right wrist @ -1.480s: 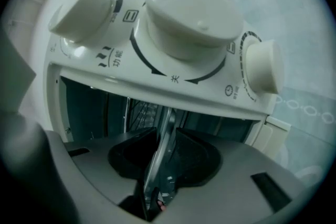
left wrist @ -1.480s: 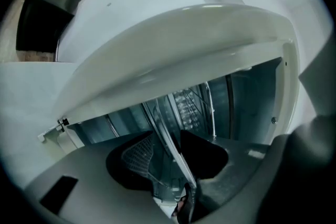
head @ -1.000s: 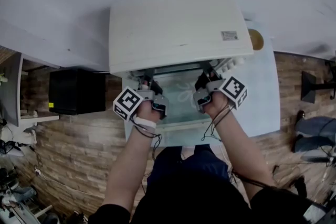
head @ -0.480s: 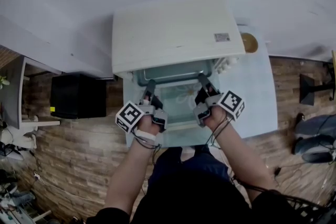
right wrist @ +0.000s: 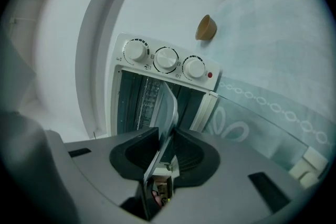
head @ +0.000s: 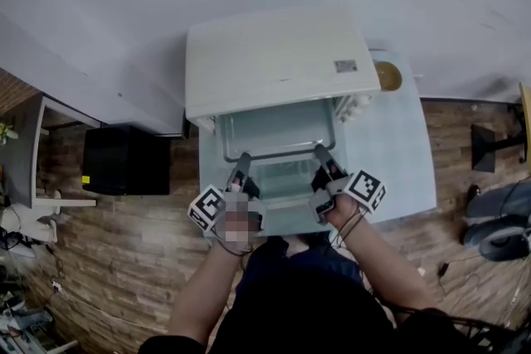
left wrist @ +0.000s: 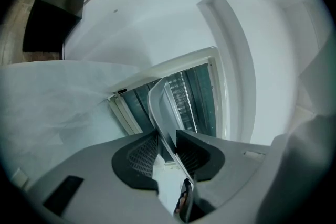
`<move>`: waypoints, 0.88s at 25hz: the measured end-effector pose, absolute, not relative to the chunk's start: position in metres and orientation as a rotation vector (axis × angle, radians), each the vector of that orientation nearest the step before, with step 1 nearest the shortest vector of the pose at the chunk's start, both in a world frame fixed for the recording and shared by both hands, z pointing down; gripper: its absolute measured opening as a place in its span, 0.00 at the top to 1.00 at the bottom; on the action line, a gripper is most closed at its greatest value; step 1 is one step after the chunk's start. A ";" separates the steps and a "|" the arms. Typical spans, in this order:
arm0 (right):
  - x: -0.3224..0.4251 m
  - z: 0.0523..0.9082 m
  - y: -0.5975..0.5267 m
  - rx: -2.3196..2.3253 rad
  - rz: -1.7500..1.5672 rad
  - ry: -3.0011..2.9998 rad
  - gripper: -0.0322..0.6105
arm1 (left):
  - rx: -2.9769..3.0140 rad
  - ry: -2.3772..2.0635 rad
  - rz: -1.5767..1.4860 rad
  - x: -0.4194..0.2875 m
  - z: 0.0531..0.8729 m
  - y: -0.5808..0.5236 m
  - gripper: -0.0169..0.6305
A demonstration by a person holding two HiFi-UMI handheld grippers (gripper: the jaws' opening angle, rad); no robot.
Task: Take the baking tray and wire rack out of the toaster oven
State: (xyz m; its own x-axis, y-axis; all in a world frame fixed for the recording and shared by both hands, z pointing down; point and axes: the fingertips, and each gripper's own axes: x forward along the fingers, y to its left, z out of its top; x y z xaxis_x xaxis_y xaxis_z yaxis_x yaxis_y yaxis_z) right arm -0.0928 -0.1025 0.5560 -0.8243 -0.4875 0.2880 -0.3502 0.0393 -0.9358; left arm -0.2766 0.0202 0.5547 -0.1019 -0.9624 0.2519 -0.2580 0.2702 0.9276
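Left tool [head: 242, 164] and right tool [head: 320, 155] both grip the baking tray [head: 278, 128], one on each near corner of its rim. In the left gripper view, the left tool [left wrist: 167, 145] has its jaws only narrowly apart, and the tray's thin rim [left wrist: 156, 107] runs edge-on between the black ribbed pads, which press on it. The right gripper view matches: the right tool [right wrist: 167, 150] has a narrow gap between its jaws, with the tray edge [right wrist: 170, 107] clamped between the pads. Neither tool holds anything else.

In the head view, the tray sits at centre frame, sticking partway out of the mouth of the white toaster oven [head: 274, 58]. It sits above the dropped glass door [head: 282, 188], which lies flat towards the person. Whether the tray's far end rests on a rail inside can't be told.

The wire rack [right wrist: 148, 97] shows as thin bars inside the oven cavity, left of the tray edge in the right gripper view. Neither tool touches it.

Three white knobs [right wrist: 166, 59] and a red lamp [right wrist: 210, 75] sit above the cavity in that view.

The oven stands on a pale blue counter [head: 398, 153]. A small brown bowl [head: 387, 76] sits on the counter just right of the oven, upper right of centre. A black box [head: 124, 160] stands on the wooden floor at the left of the frame.
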 end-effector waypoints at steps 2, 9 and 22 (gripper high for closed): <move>-0.086 0.556 -0.093 -0.899 -1.920 2.182 0.80 | 1.173 -1.566 -0.894 -0.270 0.554 0.030 0.81; -0.066 0.555 -0.066 -0.903 -1.927 2.212 0.80 | 1.232 -1.520 -0.895 -0.253 0.549 0.055 0.81; -0.052 0.534 -0.044 -0.736 -1.733 2.431 0.80 | 1.385 -1.375 -0.944 -0.224 0.529 0.077 0.81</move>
State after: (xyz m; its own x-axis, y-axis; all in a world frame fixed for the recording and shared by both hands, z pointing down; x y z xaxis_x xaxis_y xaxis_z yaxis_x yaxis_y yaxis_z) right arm -0.0520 -0.0443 0.5336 -0.8832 -0.4158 0.2168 -0.3406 0.2512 -0.9060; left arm -0.2243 0.0766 0.5288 0.0753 -0.9931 0.0899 -0.2733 0.0661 0.9597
